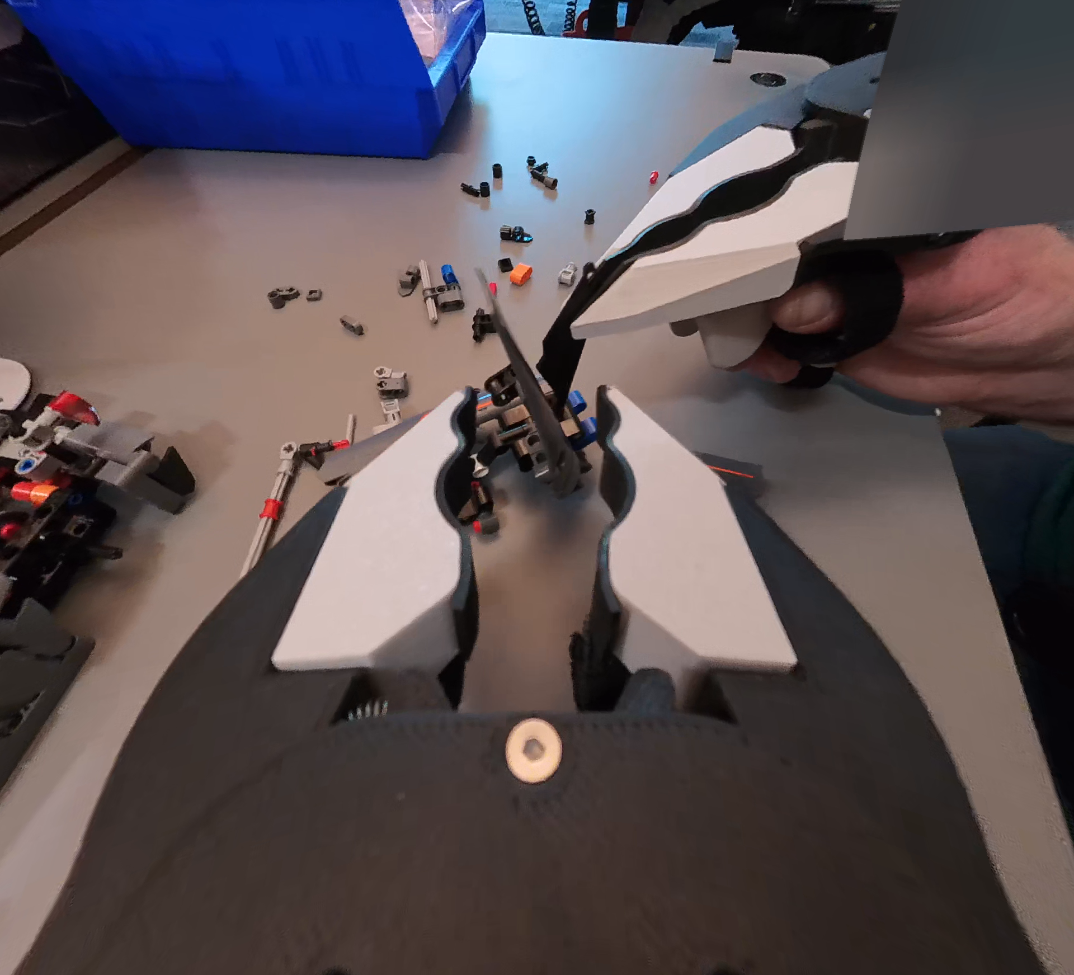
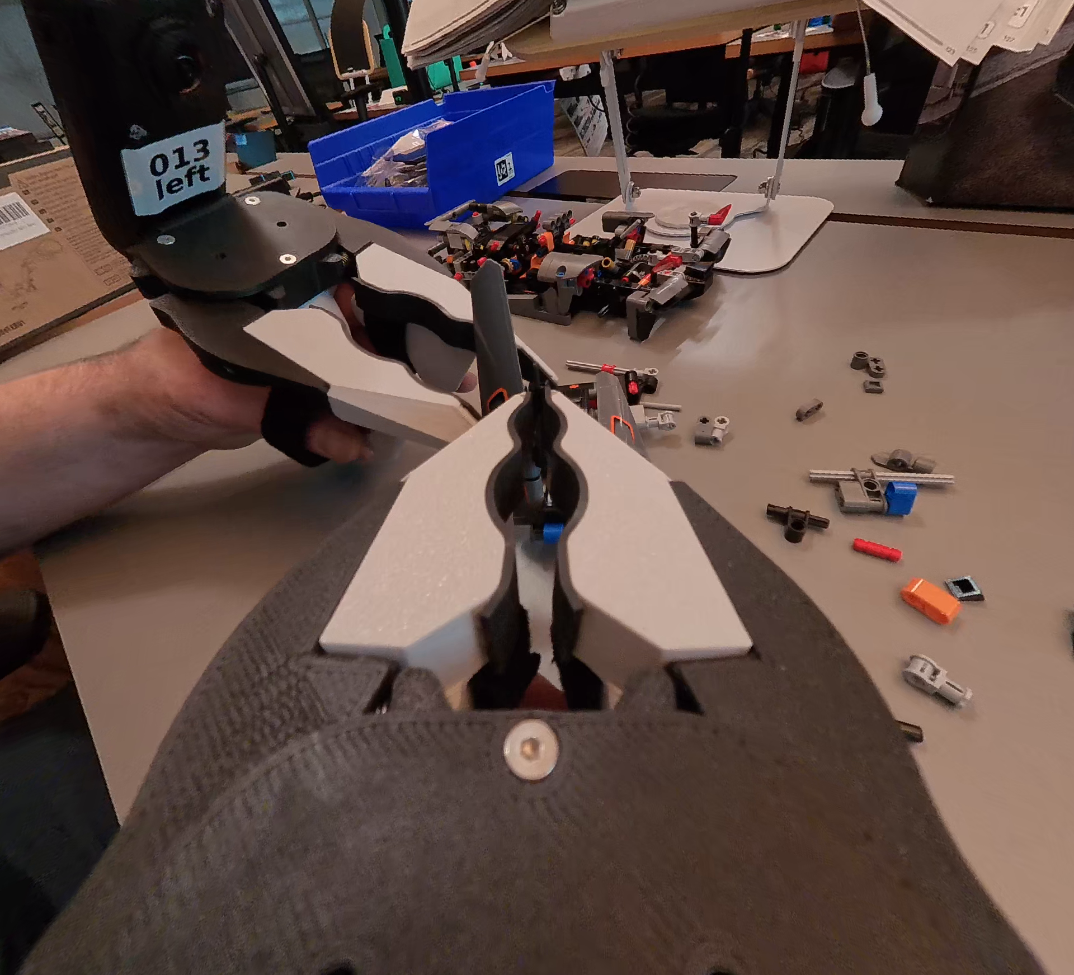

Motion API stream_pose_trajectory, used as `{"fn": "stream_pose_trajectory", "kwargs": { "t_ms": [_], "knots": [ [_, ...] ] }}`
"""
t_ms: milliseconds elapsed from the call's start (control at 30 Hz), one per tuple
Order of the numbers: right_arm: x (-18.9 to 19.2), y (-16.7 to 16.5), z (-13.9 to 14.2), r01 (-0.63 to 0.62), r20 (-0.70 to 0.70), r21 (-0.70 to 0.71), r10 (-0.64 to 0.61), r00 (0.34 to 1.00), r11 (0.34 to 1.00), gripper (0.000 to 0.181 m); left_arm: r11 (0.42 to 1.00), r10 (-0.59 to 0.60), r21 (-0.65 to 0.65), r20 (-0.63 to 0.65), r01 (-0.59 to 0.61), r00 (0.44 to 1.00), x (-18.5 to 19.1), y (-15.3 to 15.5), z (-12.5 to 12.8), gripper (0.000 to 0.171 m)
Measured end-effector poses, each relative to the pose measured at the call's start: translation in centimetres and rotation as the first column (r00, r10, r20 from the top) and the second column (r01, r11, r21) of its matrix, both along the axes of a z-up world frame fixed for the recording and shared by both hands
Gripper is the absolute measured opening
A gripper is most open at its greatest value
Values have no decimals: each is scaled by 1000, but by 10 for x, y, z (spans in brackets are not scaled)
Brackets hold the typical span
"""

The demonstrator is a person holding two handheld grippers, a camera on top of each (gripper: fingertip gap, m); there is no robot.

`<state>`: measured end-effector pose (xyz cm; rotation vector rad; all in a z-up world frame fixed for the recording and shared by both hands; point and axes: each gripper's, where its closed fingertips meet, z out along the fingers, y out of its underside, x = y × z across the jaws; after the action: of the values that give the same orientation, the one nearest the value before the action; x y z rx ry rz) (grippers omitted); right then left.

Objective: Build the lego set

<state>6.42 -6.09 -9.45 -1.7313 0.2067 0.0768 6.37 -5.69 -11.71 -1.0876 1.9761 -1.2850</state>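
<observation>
A small Lego subassembly of black, grey and blue parts sits between my left gripper's fingertips, which press on both its sides. A long dark grey panel sticks up out of it. My right gripper comes in from the right, and its black tips are clamped on the top of the same subassembly. In the right wrist view my right gripper is shut, with a blue pin and grey parts between its fingers. The panel rises beside the left gripper's fingers.
A half-built Lego car stands by a book stand's base; it also shows at the left. Loose parts are scattered over the grey table, among them an orange piece. A blue bin of bags stands behind. The grippers are tip to tip, or close to it.
</observation>
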Motion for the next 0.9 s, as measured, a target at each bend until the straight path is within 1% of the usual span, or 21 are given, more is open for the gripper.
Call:
{"fn": "stream_pose_trajectory", "kwargs": {
  "t_ms": [100, 400, 533, 900],
  "knots": [
    [0, 0, 0, -2, 0, 0, 2, 1000, 1000, 0, 1000, -4, 5, 18, 4, 1000, 1, -2, 3, 29],
    [0, -1, 2, 2, -1, 12, -2, 1000, 1000, 0, 1000, 5, 13, 1, -5, 1000, 1, 0, 0, 23],
    [0, -1, 2, 0, 0, 14, 0, 1000, 1000, 0, 1000, 21, 18, -4, -21, 1000, 2, 0, -3, 18],
    [3, -3, 10, 2, -11, 62, -2, 1000, 998, 0, 999, 36, -30, -16, -36, 999, 7, 0, 3, 16]
  ]
}}
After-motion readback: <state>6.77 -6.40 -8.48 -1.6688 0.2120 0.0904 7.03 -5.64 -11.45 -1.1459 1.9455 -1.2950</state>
